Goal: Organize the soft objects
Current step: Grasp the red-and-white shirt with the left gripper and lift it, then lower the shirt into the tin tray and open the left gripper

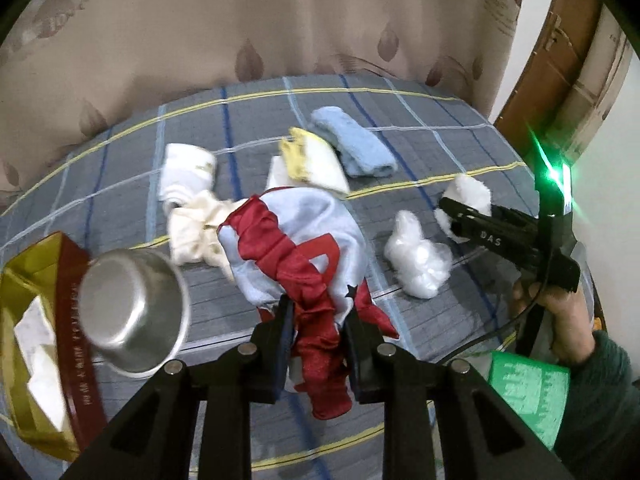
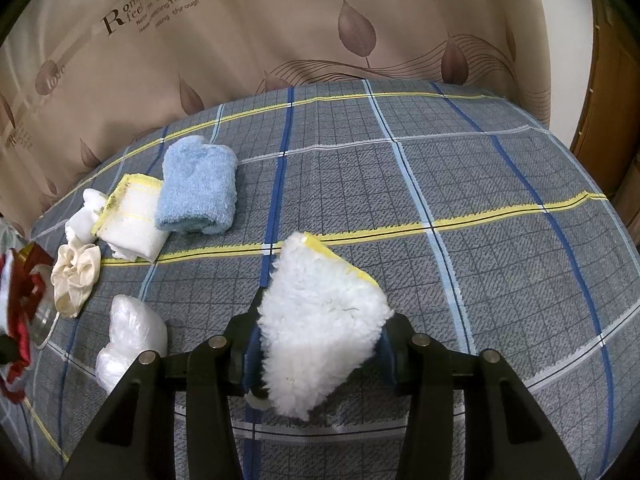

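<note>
On a grey plaid cloth (image 2: 460,184) crossed by blue, pale and yellow stripes, soft things lie scattered in front of a beige curtain (image 2: 280,20) printed with brown leaves. At the far left edge of the left wrist view sits a red and gold box (image 1: 60,280) with white cloth inside, and just beside it a steel bowl (image 1: 134,308) rests tipped on its side.

Right of the bowl, the left gripper (image 1: 318,320) is clamped on a red and pale blue satin cloth (image 1: 296,248), which bunches between its pads and hangs above the plaid surface. Behind that cloth lie a cream scrunchie (image 1: 188,236) and a rolled white cloth (image 1: 186,172). Farther right and farther back are a white towel with a yellow edge (image 1: 312,164) and, touching it, a folded light blue towel (image 1: 352,144). Nearer, a crumpled clear plastic bag (image 1: 418,256) sits on the cloth.

At the right, the right gripper (image 2: 320,350) is closed on a fluffy white pad with a yellow edge (image 2: 324,320), held tilted above the plaid cloth and well apart from the towels. A hand in a green sleeve (image 1: 560,304) holds that gripper's handle.
</note>
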Tool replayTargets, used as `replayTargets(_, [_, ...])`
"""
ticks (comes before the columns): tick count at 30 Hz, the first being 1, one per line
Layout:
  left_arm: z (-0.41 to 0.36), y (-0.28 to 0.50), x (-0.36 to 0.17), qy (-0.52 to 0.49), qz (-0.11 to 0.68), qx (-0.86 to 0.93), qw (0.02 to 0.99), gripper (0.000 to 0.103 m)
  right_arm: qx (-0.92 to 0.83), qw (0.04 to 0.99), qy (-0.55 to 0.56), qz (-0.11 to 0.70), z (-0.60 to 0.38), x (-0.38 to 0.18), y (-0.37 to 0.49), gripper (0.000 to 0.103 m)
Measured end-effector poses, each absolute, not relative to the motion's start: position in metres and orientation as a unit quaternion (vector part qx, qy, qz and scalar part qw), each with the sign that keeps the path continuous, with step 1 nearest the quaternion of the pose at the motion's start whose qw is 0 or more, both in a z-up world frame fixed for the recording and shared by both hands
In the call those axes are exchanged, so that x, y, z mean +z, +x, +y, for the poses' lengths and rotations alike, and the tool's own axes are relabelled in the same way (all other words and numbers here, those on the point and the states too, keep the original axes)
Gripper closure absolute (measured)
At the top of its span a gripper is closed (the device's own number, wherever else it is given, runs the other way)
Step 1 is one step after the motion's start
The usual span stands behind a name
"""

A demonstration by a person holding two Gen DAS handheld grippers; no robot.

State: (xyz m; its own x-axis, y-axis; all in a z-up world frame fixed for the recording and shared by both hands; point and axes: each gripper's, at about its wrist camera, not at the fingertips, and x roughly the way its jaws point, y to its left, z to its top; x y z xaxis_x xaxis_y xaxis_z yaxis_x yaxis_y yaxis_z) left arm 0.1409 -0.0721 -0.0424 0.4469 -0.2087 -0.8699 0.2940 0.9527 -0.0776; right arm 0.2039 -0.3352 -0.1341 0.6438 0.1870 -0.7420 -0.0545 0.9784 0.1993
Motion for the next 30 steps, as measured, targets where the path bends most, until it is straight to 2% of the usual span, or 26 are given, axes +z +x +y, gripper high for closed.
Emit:
replayTargets(18, [0.051,0.137,-0.012,0.015,0.476,-0.028,0.879,0.08,0.065,0.904,0.071,0.418,-0.334,-0.135,0.205,0.058])
replayTargets(30, [0.147,0.149,-0.023,-0.008,0.491,0.07,0.868,0.079,0.064,0.904,0.066,0.418,-0.334,-0.134,0.205,0.057])
